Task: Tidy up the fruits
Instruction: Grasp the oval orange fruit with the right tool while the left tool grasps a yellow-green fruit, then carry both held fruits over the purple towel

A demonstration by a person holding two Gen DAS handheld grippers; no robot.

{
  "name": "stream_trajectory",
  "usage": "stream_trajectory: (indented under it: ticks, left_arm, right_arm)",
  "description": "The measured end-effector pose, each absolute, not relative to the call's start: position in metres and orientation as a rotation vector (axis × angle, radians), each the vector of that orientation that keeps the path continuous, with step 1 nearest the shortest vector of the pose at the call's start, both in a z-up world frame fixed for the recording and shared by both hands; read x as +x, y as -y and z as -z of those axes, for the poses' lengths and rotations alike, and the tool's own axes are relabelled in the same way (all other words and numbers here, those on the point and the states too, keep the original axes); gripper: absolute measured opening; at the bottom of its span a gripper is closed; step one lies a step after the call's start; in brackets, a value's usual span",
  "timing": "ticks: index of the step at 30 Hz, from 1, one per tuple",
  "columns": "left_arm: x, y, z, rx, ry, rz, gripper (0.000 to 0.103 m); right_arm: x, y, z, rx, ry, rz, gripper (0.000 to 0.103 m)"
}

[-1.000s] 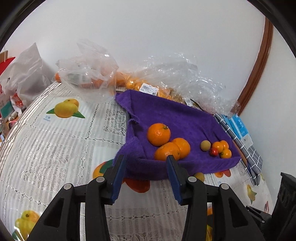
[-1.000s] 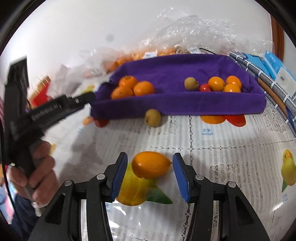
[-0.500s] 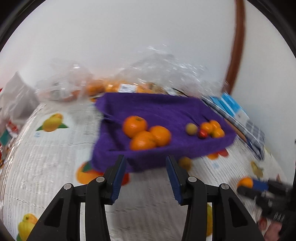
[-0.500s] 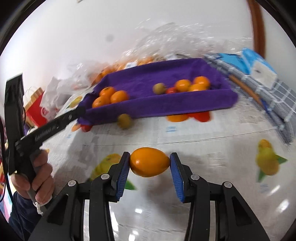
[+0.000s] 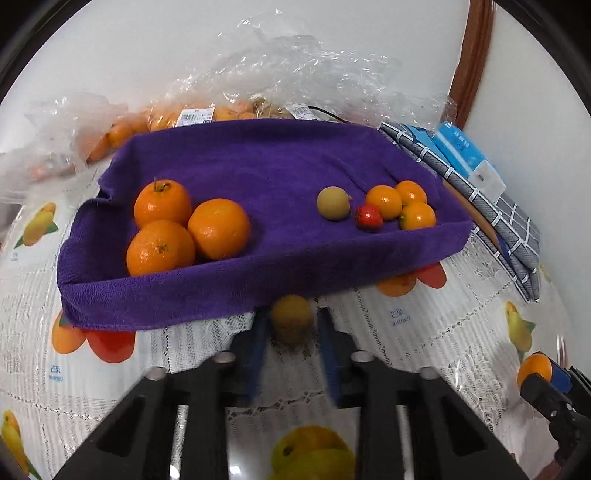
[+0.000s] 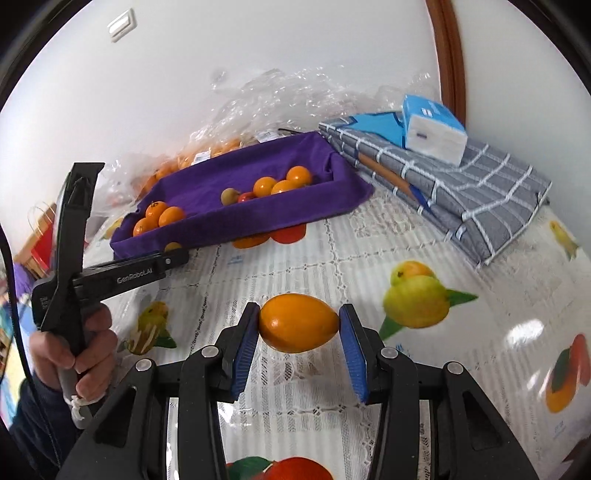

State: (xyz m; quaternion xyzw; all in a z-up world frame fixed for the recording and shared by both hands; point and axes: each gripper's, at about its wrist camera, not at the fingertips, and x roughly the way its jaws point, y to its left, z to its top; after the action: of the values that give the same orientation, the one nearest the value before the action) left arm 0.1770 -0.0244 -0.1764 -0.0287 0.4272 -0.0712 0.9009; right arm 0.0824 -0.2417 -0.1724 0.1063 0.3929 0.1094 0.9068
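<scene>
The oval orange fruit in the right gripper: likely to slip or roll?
The fruit is pinched end to end between the right gripper's pads, so contact is small; it may twist loose. Its skin looks glossy, so probably slippery. Being oval, it would likely roll unevenly if dropped.

A plain white wall (image 6: 258, 55) stood behind the surface (image 6: 332, 251), which wore a white lace-patterned plastic cloth printed with fruit pictures. A white rectangular wall switch plate (image 6: 123, 26) sat at eleven o'clock in the right wrist view; a curved brown wooden trim (image 5: 471, 62) rose at one o'clock. Glare patches shone on the cloth.
</scene>
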Motion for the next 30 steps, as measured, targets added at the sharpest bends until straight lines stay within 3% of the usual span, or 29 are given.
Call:
stream_trajectory:
  ticks: [14,30]
  left_arm:
    - [0.149,-0.014,0.146,-0.136,-0.781,0.148,0.023]
    - [0.181,-0.079,0.116,-0.226,-0.690,0.041,0.023]
  right_arm:
    - [0.114,0.221,0.155,0.140,-0.757,-0.231,0.043]
    - [0.177,0.188,0.113,0.077,-0.640,-0.239,0.043]
